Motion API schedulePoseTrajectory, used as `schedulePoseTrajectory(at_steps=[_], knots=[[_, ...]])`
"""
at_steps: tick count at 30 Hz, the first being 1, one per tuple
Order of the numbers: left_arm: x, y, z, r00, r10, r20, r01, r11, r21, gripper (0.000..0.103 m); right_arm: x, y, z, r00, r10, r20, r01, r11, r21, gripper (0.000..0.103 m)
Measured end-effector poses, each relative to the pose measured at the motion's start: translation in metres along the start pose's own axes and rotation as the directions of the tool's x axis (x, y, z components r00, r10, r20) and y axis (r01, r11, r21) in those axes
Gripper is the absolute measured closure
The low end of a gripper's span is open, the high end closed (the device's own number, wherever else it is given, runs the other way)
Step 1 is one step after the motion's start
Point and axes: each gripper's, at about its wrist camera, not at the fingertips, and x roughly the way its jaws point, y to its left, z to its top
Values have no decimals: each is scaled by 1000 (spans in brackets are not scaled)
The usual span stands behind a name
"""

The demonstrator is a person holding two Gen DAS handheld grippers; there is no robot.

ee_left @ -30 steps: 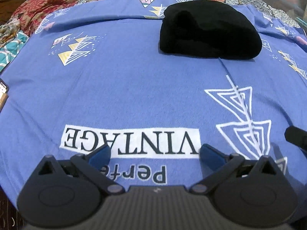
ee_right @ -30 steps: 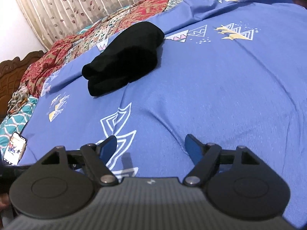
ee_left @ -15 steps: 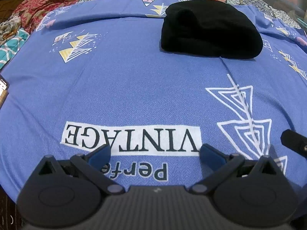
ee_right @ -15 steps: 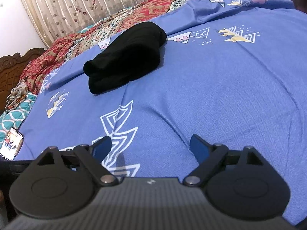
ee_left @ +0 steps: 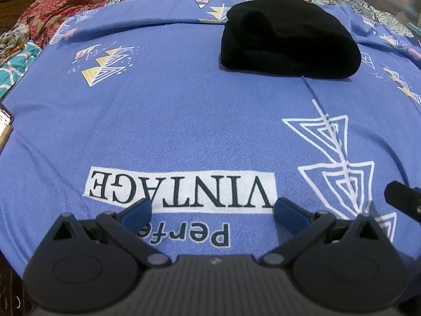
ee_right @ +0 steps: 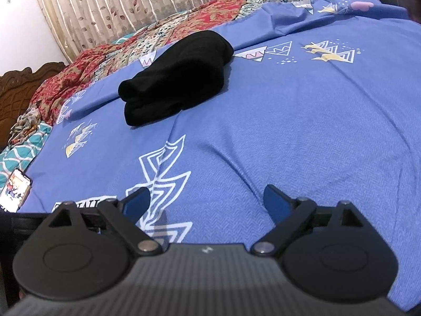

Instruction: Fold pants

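My right gripper [ee_right: 206,204] jaws are opening wider than a second ago over bare blue bedsheet [ee_right: 302,121], left gripper [ee_left: 213,212] wide open and empty, black pants [ee_left: 286,39] lying folded well ahead, untouched; folding looks finished.

We see a bed covered by a blue bedsheet [ee_right: 302,121] printed with white and yellow triangle shapes and a white "VINTAGE" label [ee_left: 181,188] in the lower middle of the left wrist view. Beyond it, along the top, lies a red and beige floral quilt [ee_right: 163,36]. A pleated curtain [ee_right: 126,2] with a leaf pattern fills the upper left, beside a plain white wall [ee_right: 18,26]. A carved wooden headboard [ee_right: 18,79] stands at the left edge, above a teal patterned cloth [ee_right: 18,155].
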Motion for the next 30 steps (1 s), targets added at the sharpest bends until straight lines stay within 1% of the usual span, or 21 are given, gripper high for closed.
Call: schedulePoseTrajectory(at_steps=[5, 11, 14, 19, 26, 30], knots=[[1, -1, 4, 1000, 12, -19, -12, 1000, -16, 0, 2, 2, 2, 1000, 14, -9, -14, 1000, 25, 0], [2, -8, 4, 998, 56, -33, -58, 997, -59, 0, 3, 3, 3, 999, 27, -26, -26, 999, 18, 0], [0, -9, 3, 997, 65, -39, -68, 995, -68, 0, 1, 3, 1, 999, 33, -17, -33, 999, 22, 0], [2, -10, 7, 994, 82, -72, -88, 993, -83, 0, 2, 0, 3, 999, 39, -12, -38, 998, 40, 0], [2, -19, 12, 988, 113, -105, -120, 990, -69, 0, 1, -8, 5, 998, 70, -2, -70, 992, 104, 0], [1, -24, 13, 985, 135, -106, -142, 988, -54, 0, -1, -12, 5, 995, 96, 9, -96, 989, 111, 0]])
